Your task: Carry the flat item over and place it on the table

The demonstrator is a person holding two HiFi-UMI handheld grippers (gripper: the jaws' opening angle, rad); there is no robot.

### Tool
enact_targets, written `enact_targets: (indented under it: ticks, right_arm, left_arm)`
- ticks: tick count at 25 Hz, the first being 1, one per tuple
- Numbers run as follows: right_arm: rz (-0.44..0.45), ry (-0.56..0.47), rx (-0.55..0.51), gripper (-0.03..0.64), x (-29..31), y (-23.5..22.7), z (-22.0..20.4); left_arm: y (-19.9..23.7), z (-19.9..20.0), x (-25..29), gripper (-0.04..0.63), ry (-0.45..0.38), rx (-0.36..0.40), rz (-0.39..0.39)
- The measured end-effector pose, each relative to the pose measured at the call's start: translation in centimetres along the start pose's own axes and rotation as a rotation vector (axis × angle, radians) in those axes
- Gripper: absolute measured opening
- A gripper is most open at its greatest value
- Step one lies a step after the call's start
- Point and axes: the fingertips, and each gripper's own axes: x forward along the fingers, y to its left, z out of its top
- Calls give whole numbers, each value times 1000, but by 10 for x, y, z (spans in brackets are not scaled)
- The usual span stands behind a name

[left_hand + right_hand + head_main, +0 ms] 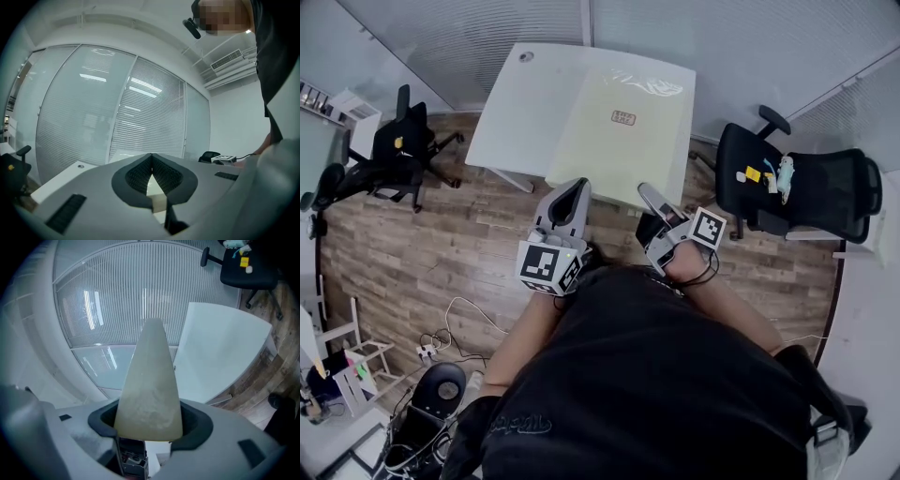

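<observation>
- Flat sheet (619, 141), pale cream with a small label (622, 117), lying on the right half of a white table (520, 112) and reaching that table's near edge.
- Touched by neither gripper, though both are held close to the table's near edge, side by side, in front of a black-clad torso (647, 375).
- Left gripper (151, 155): clenched, its ribbed dark pads meeting at the tips with nothing caught between them. Pointed toward the table and the blinds behind it.
- Right gripper (647, 192): rolled onto its side, jaws standing wide and clamped on a pale wedge (150, 390). Fills the gap between the dark pads and tapers to a point away from the camera.
- Wedge of much the same cream tone as the sheet. Cannot tell what it is, and it is hard to make out from the head view.
- Wooden floor (441, 253) all round the table.
- Black office chair (806, 192) to the right of the table, with small bright objects on its seat. Another dark chair (398, 150) well off to the left.
</observation>
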Motion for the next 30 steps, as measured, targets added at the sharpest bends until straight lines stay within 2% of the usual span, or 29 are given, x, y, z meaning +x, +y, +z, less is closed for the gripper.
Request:
enact_targets:
  ticks: [9, 17, 30]
  right_arm:
    - [6, 41, 3, 290, 80, 14, -41]
    - [16, 107, -6, 290, 97, 15, -52]
    - [30, 144, -32, 290, 130, 18, -49]
  left_arm:
    - [84, 17, -30, 14, -26, -24, 26]
    - [91, 15, -38, 14, -43, -28, 65]
    - [116, 18, -28, 14, -32, -12, 78]
